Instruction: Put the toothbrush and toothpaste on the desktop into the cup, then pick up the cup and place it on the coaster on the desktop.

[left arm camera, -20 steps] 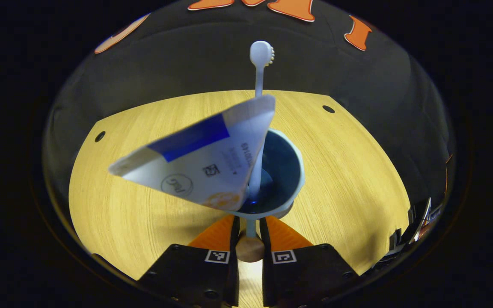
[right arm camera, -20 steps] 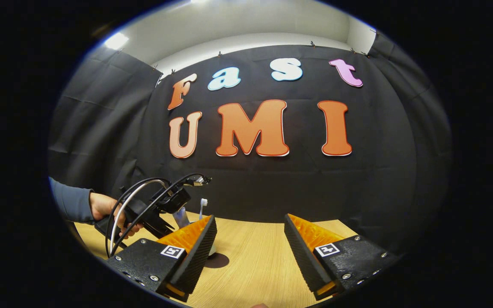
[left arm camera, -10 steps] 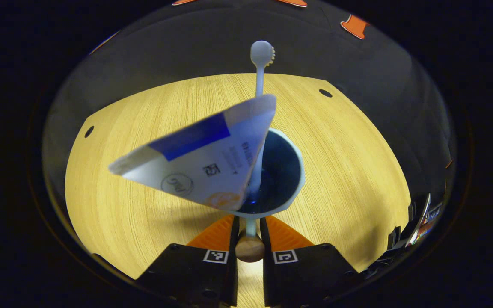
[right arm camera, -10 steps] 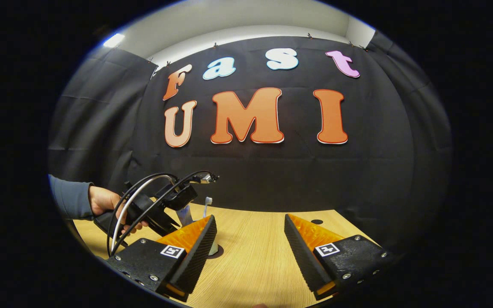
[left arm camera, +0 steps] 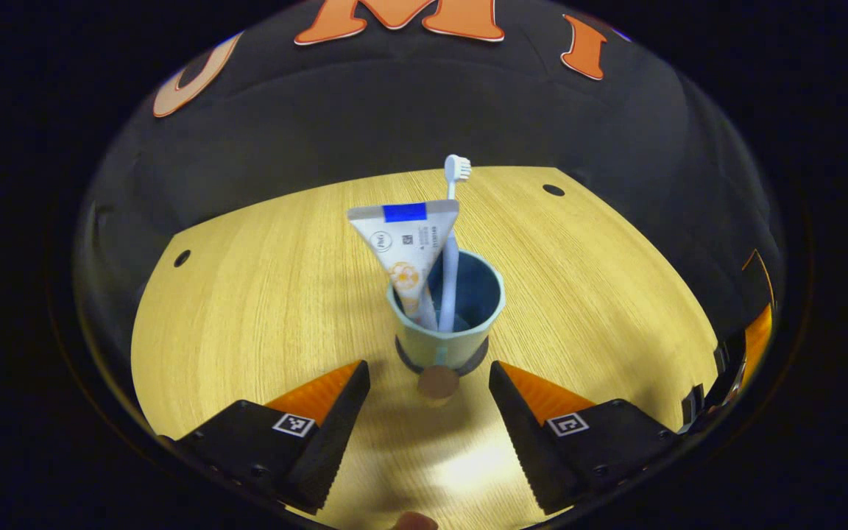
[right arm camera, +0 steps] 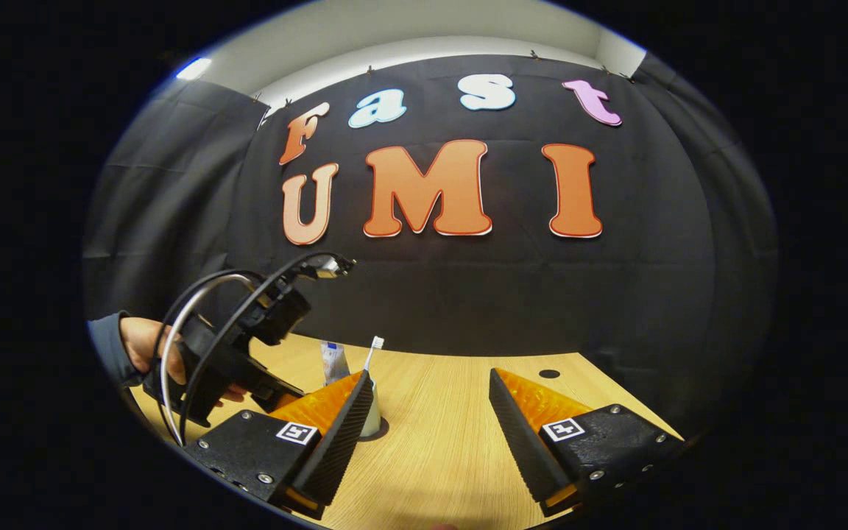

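One pale blue-green plastic cup (left arm camera: 447, 335) with a dark blue interior stands upright on one dark round coaster (left arm camera: 403, 355), of which a thin rim shows beneath the cup's base, on the light wood-grain desktop (left arm camera: 247, 309). The cup has one handle ending in a round wooden knob (left arm camera: 438, 382) that points toward the camera in the left gripper view.

Contents of the cup, counted:
- One white toothbrush (left arm camera: 451, 243), standing nearly upright, bristle head at the top.
- One white toothpaste tube (left arm camera: 408, 246) with a blue band across its flat crimped end, cap end down, leaning against the toothbrush.

The left gripper (left arm camera: 429, 379) sits just in front of the cup; its two fingers are spread wide, one on each side of the knob, touching nothing.

The right gripper (right arm camera: 431, 390) is well to the side, its two fingers also spread apart and holding nothing. In the right gripper view, the cup (right arm camera: 372, 419) is partly hidden behind one finger, with the toothbrush and tube rising above it. A hand (right arm camera: 146, 353) holding the left gripper is at the left edge.

Two dark round holes (left arm camera: 553, 190) mark the desktop's far corners.
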`<state>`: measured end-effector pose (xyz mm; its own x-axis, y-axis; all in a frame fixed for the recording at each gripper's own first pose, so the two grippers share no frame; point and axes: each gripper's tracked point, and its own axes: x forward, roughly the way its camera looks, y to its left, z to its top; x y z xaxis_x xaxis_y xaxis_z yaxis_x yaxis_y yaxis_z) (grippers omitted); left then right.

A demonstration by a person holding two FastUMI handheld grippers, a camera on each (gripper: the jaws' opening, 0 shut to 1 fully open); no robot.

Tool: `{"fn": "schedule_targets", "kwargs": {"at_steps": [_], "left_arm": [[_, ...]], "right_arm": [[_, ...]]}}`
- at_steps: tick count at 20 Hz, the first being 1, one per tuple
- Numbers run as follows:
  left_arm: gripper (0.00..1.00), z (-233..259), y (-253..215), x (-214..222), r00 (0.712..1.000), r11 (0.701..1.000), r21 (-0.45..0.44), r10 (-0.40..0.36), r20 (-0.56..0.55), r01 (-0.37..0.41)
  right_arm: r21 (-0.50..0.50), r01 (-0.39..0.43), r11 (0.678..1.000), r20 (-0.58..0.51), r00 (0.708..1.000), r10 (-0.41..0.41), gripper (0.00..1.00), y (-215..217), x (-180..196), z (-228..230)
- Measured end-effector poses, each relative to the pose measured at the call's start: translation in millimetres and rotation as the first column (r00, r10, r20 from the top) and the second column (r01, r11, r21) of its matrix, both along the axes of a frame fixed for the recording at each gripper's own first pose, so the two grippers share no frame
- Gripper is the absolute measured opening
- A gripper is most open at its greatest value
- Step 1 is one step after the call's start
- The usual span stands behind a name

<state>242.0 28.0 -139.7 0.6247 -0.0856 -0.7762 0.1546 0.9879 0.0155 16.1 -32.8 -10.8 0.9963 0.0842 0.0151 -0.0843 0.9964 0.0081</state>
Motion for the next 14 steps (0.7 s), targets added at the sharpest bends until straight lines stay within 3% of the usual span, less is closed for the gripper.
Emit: {"fn": "schedule_targets", "kwargs": {"at_steps": [5,8,12,13,14], "left_arm": [[0.99,17,8,-18,0.986,1.0,-0.005,0.006,0.167,-0.005],[0.99,27,3,-20,0.967,0.998,-0.034,0.063,0.247,-0.056],[0.99,51,22,-14,0.913,0.989,-0.058,0.145,0.38,-0.133],[0.98,52,25,-14,0.903,0.988,-0.051,0.151,0.402,-0.143],[0.98,55,34,-15,0.891,0.987,-0.045,0.159,0.424,-0.155]], "right_arm": [[-0.016,-0.02,1.0,0.005,1.0,0.02,0.95,18,3,1],[-0.008,-0.023,1.0,-0.021,1.0,0.023,0.95,29,12,-7],[0.011,0.003,1.0,0.013,1.0,-0.003,0.96,40,17,0],[0.008,0.009,1.0,0.027,1.0,-0.009,1.0,43,18,3],[0.004,0.02,1.0,0.04,0.999,-0.02,0.95,44,19,4]]}}
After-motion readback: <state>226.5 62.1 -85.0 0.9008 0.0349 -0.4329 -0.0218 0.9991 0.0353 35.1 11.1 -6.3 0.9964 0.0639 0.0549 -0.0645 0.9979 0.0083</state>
